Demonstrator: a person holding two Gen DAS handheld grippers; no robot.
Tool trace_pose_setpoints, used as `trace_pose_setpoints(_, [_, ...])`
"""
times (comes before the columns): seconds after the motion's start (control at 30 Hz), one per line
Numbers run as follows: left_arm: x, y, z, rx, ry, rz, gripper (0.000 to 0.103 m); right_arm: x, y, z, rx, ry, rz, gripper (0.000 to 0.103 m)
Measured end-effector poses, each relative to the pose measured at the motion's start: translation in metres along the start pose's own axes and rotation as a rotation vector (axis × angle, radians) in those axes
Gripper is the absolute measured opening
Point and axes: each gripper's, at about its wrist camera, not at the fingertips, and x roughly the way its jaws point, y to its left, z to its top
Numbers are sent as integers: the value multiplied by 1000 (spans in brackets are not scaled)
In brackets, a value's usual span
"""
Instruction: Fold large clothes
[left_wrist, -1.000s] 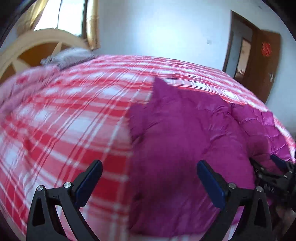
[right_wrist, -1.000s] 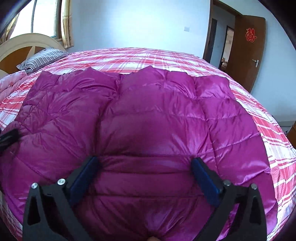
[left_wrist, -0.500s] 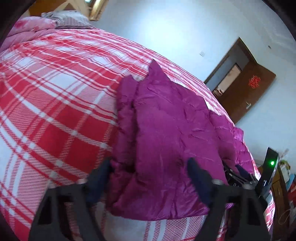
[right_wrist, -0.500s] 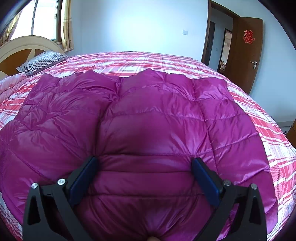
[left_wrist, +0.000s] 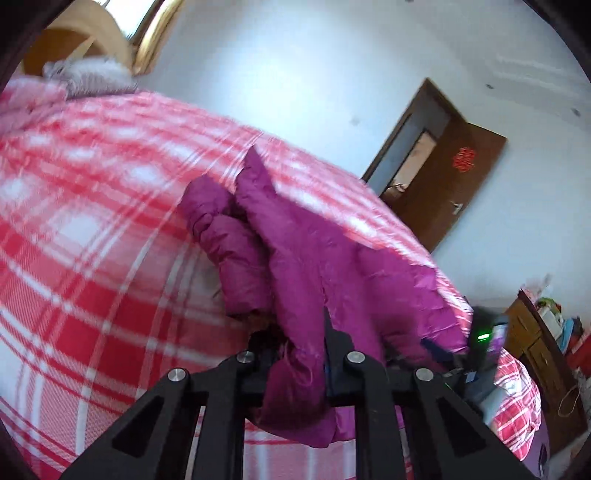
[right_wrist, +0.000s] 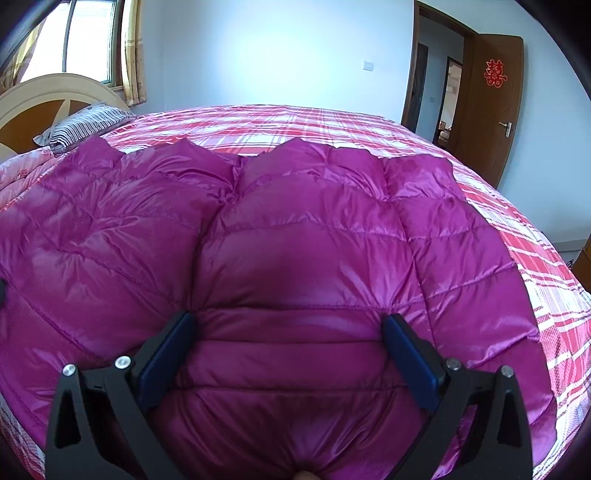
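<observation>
Magenta quilted down jacket lies spread on the red-and-white checked bedspread, reaching forward from both my tools. My left hand-held gripper is closing its jaws on a bunched edge of that jacket, fabric pinched between them and lifted off the bed just ahead. My right hand-held gripper stands wide open, pointing down at the jacket, its blue pads on either side of a puffy panel without squeezing it. Beyond the jacket, to the far right, is a brown wooden door.
</observation>
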Motion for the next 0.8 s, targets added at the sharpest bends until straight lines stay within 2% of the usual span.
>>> trace_pose_setpoints(0.13, [-9, -39, 11, 84, -31, -47, 16, 0, -4, 2, 6, 10, 13, 103])
trace_pose_setpoints(0.33, [-9, -93, 23, 203, -42, -102, 16, -5, -17, 7, 38, 44, 87, 103])
trace_pose_setpoints(0.53, [6, -129, 25, 296, -37, -121, 16, -27, -53, 6, 103, 28, 173, 103])
trace_pose_setpoints(0.7, [26, -165, 13, 405, -12, -136, 16, -62, -104, 1, 272, -82, 259, 103])
trace_pose_setpoints(0.8, [43, -191, -2, 489, 9, -137, 16, -69, -143, -7, 419, -110, 221, 103])
